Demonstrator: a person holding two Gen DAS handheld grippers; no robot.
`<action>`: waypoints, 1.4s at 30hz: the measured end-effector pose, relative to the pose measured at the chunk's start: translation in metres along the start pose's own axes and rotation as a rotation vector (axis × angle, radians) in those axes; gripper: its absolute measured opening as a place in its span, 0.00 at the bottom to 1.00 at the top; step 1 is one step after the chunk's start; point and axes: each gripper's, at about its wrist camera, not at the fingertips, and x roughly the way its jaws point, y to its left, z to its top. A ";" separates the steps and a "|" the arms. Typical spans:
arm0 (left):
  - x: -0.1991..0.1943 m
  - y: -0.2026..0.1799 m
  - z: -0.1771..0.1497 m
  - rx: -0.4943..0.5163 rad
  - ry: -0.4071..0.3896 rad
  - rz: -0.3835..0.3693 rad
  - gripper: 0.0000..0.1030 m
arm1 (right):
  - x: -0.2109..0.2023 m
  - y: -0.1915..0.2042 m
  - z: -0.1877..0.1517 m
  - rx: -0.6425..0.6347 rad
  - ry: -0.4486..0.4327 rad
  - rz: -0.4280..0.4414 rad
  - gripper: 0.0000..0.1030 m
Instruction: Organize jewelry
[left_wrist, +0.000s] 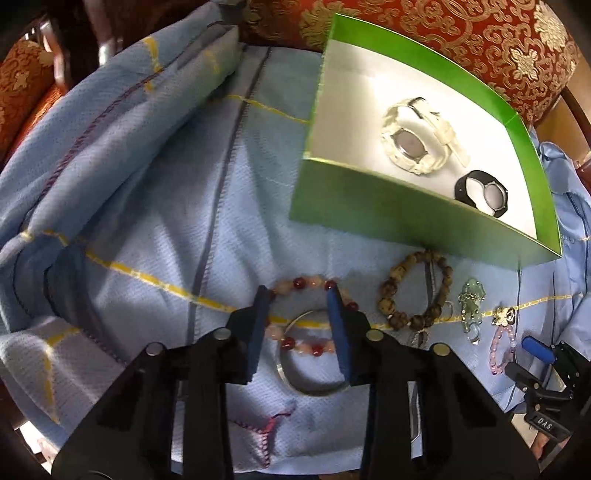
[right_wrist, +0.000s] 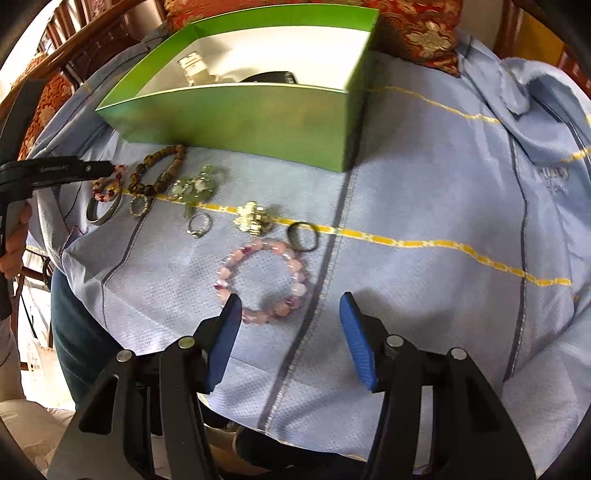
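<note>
The left gripper (left_wrist: 301, 291) stands part open, its blue pads straddling the red-and-pink bead bracelet (left_wrist: 312, 286), which lies partly over a silver bangle (left_wrist: 314, 384) on the blue cloth (left_wrist: 147, 221). Neither pad seems to pinch anything yet. The bracelet looks light and limp, strung beads that will sag and swing from wherever it is taken; round beads are slippery, so a pinch across the strand, between two beads, looks safer than one on a bead's crown. The bangle is stiff and smooth and would probably slide; take it across the band.

The right gripper (right_wrist: 291, 306) is spread wide and holds nothing, hovering just short of the pink bead bracelet (right_wrist: 264, 280), its left pad at the near rim. This one should handle much the same: light, floppy, likely elastic.

Beyond lie a dark ring (right_wrist: 303, 236), a gold brooch (right_wrist: 253, 218), a silver ring (right_wrist: 199, 223), a jade charm (right_wrist: 195, 188) and brown beads (right_wrist: 159, 170). Farthest stands the green box (left_wrist: 369, 206), holding a white watch (left_wrist: 413, 140) and a black watch (left_wrist: 484, 195).
</note>
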 end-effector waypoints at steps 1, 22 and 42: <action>-0.001 0.004 0.000 -0.006 0.000 0.006 0.33 | 0.000 -0.003 0.000 0.007 0.000 0.001 0.53; -0.024 0.010 -0.020 0.035 -0.050 0.049 0.08 | -0.008 0.011 -0.004 -0.016 -0.061 -0.016 0.09; -0.057 -0.087 -0.040 0.217 -0.041 -0.139 0.08 | -0.038 0.029 0.009 -0.037 -0.105 0.006 0.09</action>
